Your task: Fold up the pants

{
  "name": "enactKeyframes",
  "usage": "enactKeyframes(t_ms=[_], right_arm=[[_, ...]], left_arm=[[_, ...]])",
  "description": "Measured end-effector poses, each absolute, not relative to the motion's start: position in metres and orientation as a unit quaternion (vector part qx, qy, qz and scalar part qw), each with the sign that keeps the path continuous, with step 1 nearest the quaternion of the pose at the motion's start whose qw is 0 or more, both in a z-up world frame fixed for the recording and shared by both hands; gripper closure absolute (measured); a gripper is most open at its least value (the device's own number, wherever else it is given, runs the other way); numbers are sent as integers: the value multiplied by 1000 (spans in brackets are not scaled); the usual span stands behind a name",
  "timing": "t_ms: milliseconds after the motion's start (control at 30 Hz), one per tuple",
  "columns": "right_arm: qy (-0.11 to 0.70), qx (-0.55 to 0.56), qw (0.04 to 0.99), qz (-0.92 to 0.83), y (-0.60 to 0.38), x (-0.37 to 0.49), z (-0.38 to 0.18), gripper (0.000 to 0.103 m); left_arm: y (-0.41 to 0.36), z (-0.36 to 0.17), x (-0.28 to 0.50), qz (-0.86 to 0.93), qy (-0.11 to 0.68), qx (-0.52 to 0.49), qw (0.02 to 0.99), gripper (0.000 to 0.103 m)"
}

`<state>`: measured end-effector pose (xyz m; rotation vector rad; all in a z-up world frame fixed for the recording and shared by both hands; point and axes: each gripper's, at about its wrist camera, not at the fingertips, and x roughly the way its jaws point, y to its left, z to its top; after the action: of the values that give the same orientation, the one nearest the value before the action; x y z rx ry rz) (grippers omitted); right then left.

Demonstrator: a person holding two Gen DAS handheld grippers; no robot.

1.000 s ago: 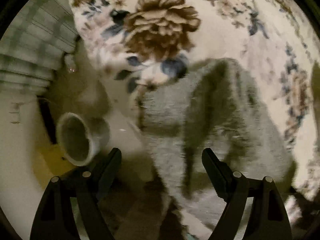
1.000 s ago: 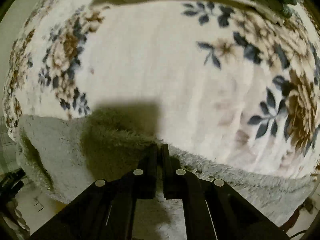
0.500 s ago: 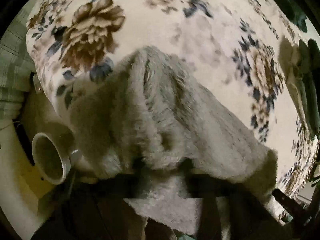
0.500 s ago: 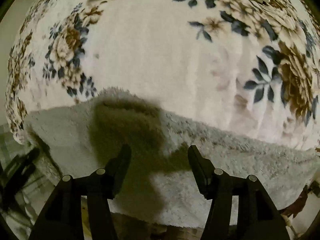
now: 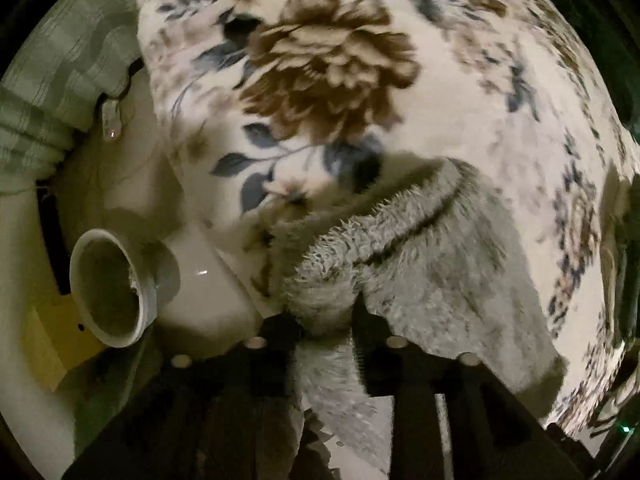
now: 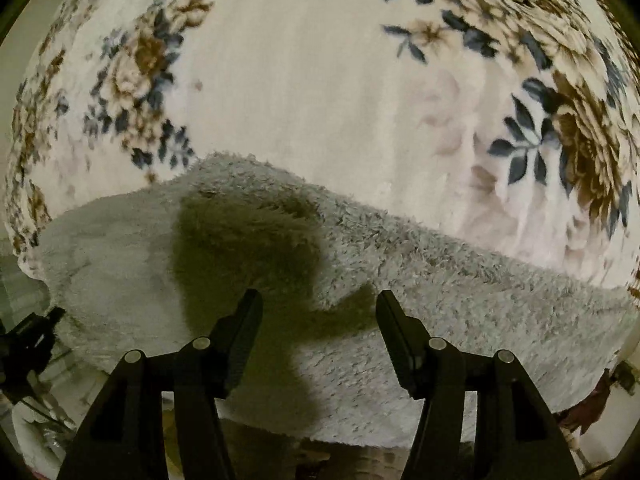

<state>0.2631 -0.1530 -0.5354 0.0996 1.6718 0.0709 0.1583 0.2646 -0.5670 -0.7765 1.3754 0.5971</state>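
- No text, label, brand, number or sign could be read in either wrist view.

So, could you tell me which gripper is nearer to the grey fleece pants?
Left. The left gripper pinches the grey fleece pants; the right gripper hangs open above them.

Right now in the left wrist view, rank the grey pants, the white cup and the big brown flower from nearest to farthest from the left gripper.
1. Grey pants: pinched in the left gripper.
2. White cup: off to the left, beside the bed.
3. Big brown flower: farthest, up on the blanket.
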Motion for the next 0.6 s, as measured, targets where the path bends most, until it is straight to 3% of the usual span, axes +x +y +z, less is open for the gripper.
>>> enactKeyframes(t_ms=[33,67,100,133,367,600], right_arm=[[732,65,677,33,-162,257,-527,14],[725,82,684,33,-169,252,-521,11],[713,107,692,31,-183,244,-511,11],[705,129,697,28,-195,236,-505,11],[654,286,698,-53,-323,162,-482,10],[607,370,672,-207,-525,38,-492,10]], left_arm=[[261,-559,160,261,607,-339,669,70],[254,-550,160,260,606,-330,675,56],[244,-538,162,258,608,-308,685,30],[234,-530,163,250,610,-293,692,20],[119,-465,174,174,611,-177,751,17],[-59,-451,189,68,635,-96,764,17]])
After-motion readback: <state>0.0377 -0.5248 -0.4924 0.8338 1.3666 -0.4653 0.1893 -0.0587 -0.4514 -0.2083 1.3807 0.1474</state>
